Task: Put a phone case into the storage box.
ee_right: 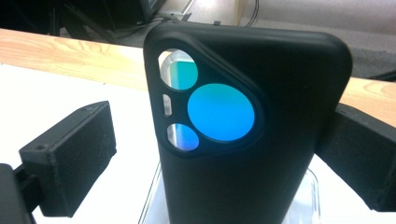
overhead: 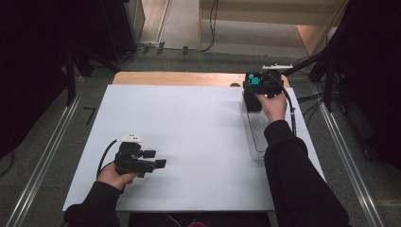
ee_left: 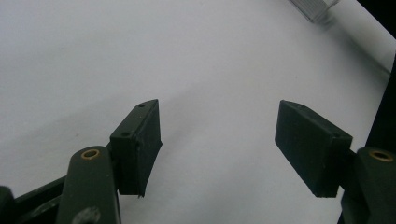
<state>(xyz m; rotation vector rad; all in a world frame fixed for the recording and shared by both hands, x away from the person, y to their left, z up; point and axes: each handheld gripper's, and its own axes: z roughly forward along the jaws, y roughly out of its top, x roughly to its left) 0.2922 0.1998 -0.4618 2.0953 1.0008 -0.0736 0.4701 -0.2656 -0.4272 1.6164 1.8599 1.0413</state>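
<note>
A phone in a black case [ee_right: 243, 140] stands upright between the jaws of my right gripper [ee_right: 219, 154], its camera lenses glinting turquoise. The left pad [ee_right: 70, 158] stands clear of the case with a gap. The right pad [ee_right: 359, 154] sits close by the other edge, and contact there is unclear. In the high view the phone [overhead: 252, 100] stands at the far end of a clear tray [overhead: 257, 137], with the right gripper [overhead: 260, 85] around its top. My left gripper [overhead: 158, 159] rests open and empty near the front left of the white board [overhead: 189, 118]. Its jaws are wide apart over bare white surface [ee_left: 219, 140].
The clear tray runs along the board's right edge, and its corner [ee_left: 315, 7] shows far off in the left gripper view. A wooden table edge [overhead: 175, 78] lies behind the board. Dark stands, cables and floor rails surround the table.
</note>
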